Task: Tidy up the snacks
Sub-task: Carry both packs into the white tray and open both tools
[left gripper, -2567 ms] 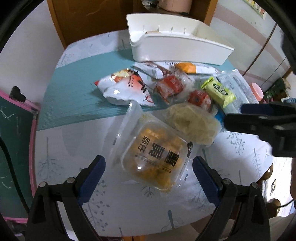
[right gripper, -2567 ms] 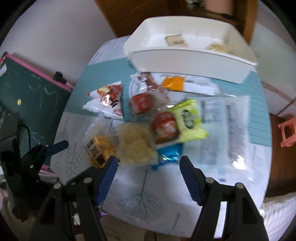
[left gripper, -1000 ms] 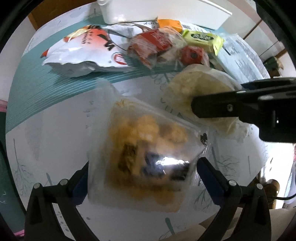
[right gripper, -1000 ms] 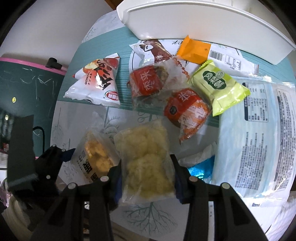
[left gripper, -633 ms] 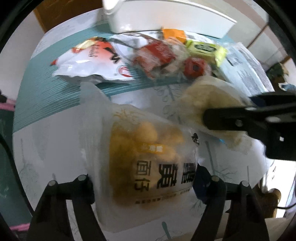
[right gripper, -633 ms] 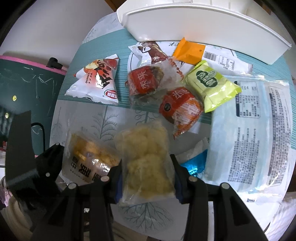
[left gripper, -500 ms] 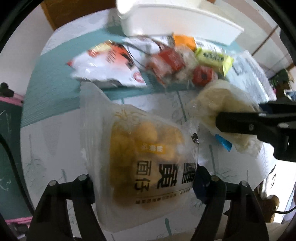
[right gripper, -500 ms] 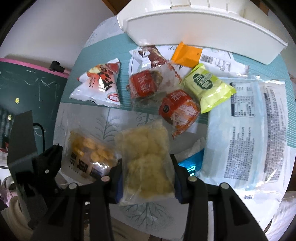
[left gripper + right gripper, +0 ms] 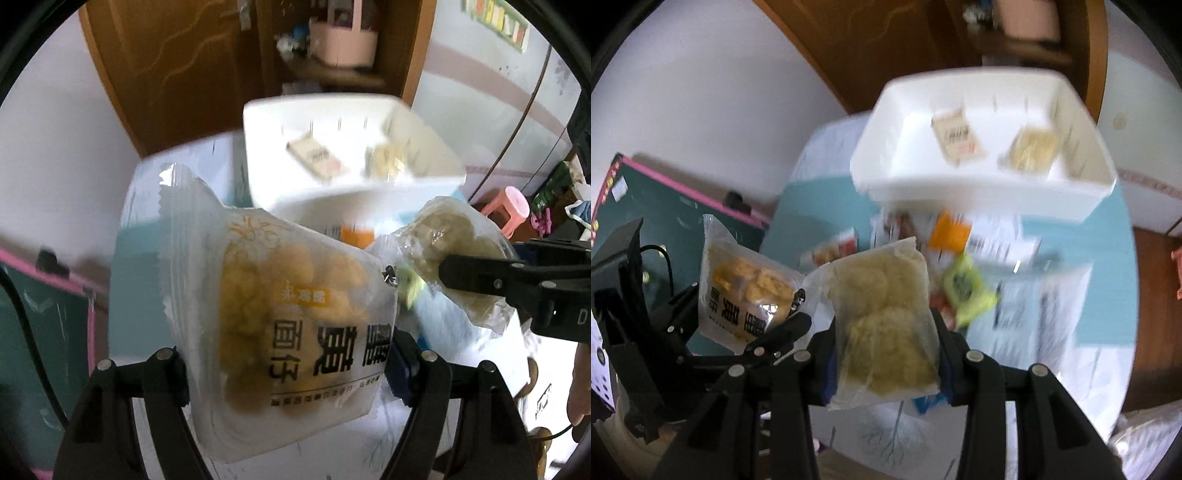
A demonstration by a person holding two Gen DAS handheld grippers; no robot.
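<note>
My left gripper [image 9: 288, 365] is shut on a clear packet of yellow egg cakes [image 9: 295, 314] and holds it up off the table; it also shows in the right wrist view [image 9: 746, 291]. My right gripper [image 9: 886, 354] is shut on a clear packet of pale cookies [image 9: 882, 317], also lifted; this packet shows in the left wrist view [image 9: 454, 254]. Ahead stands the white bin [image 9: 280, 177] [image 9: 886, 155], holding two small packets [image 9: 956, 138]. Several snack packets lie on the table below, among them an orange one [image 9: 951, 232] and a green one [image 9: 967, 291].
The round table [image 9: 1100, 280] has a teal mat and a large clear bag on the right. A green chalkboard with pink frame [image 9: 665, 210] stands at the left. A wooden door and a pink stool [image 9: 513, 210] are behind.
Both grippers closed on their packets and lifted them off the table, rising and tilting up toward the white bin. The view now looks over the bin's inside.
</note>
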